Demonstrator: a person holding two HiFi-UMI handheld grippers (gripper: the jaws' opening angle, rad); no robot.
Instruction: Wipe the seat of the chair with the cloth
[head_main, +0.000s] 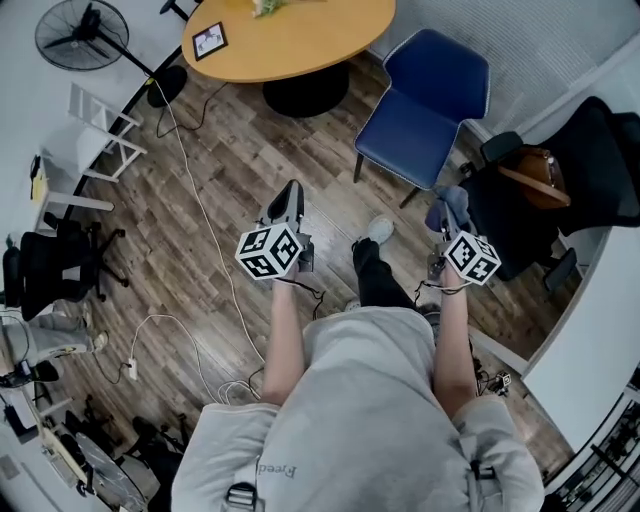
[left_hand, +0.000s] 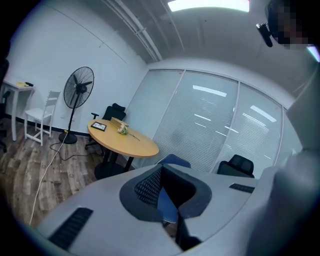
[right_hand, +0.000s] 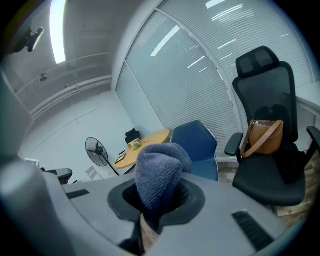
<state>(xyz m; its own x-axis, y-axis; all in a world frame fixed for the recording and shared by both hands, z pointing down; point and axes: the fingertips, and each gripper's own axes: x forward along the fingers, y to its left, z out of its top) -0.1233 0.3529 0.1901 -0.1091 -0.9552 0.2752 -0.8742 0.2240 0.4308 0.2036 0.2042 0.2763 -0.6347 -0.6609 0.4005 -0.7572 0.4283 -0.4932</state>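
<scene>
Blue-grey cloth (right_hand: 157, 175) sits bunched between the jaws of the right gripper (right_hand: 157, 202), which are pinched on its lower folds while the rest bulges up over them. From the head view the cloth (head_main: 452, 208) hangs in the air beside the person's right leg, well short of the blue chair (head_main: 420, 110) and touching nothing else. The chair's seat (head_main: 408, 135) is bare and faces the person, with the round wooden table (head_main: 290, 35) just behind it.

The left gripper (left_hand: 167, 192) has its jaws a little apart with nothing between them; the blue seat shows through the gap. It is held level in front of the person's left side.

Judging from this, the cloth is in hand and the approach is the step under way; no wiping has begun. The next move calls for stepping closer, lowering the right gripper until the cloth lies flat on the seat, then sweeping across it. The black office chair (head_main: 560, 180) with a brown bag (head_main: 535, 172) stands close on the right, so that arm needs to swing clear of it.
</scene>
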